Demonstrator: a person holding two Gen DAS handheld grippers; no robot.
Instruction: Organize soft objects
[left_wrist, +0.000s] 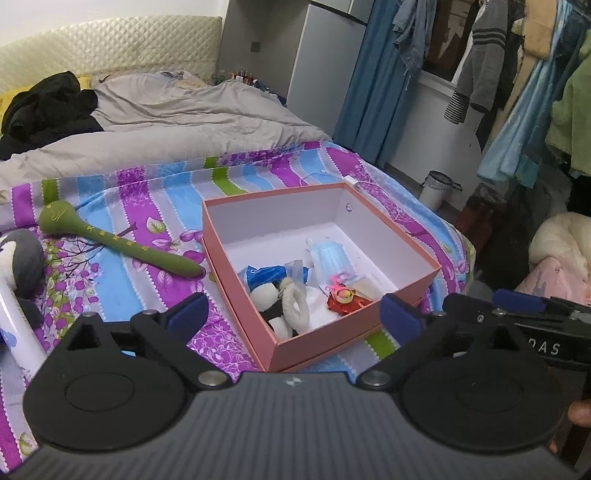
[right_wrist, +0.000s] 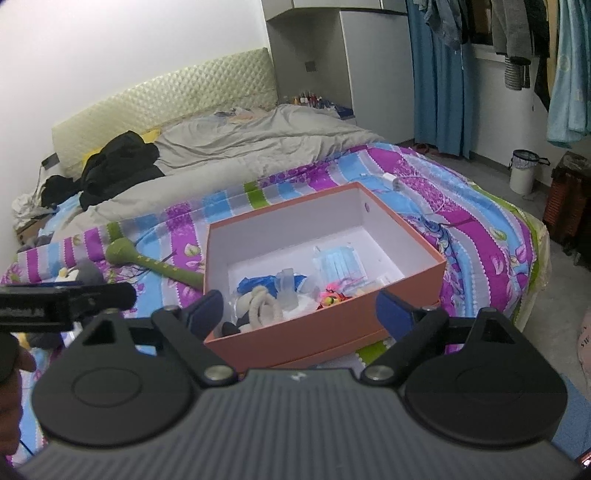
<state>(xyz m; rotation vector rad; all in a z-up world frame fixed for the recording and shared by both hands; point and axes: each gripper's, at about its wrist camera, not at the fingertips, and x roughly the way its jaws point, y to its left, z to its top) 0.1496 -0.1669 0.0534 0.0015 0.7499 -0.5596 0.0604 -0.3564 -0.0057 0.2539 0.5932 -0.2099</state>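
Both tongs, left (left_wrist: 291, 314) and right (right_wrist: 295, 310), gaped empty above the pink box (left_wrist: 325, 343) of soft items on the bed (left_wrist: 147, 206).

A lived-in home bedroom. Straight ahead of the tool lies a bed (right_wrist: 480, 236) with a purple, blue and green striped floral sheet and a rumpled grey duvet (right_wrist: 240, 147). Beyond it, a padded cream headboard (right_wrist: 166, 99) stands against a white wall. To the right, blue curtains (right_wrist: 439, 74) and hanging clothes (left_wrist: 480, 55) crowd a window, with a small waste bin (right_wrist: 522, 173) on the floor below.
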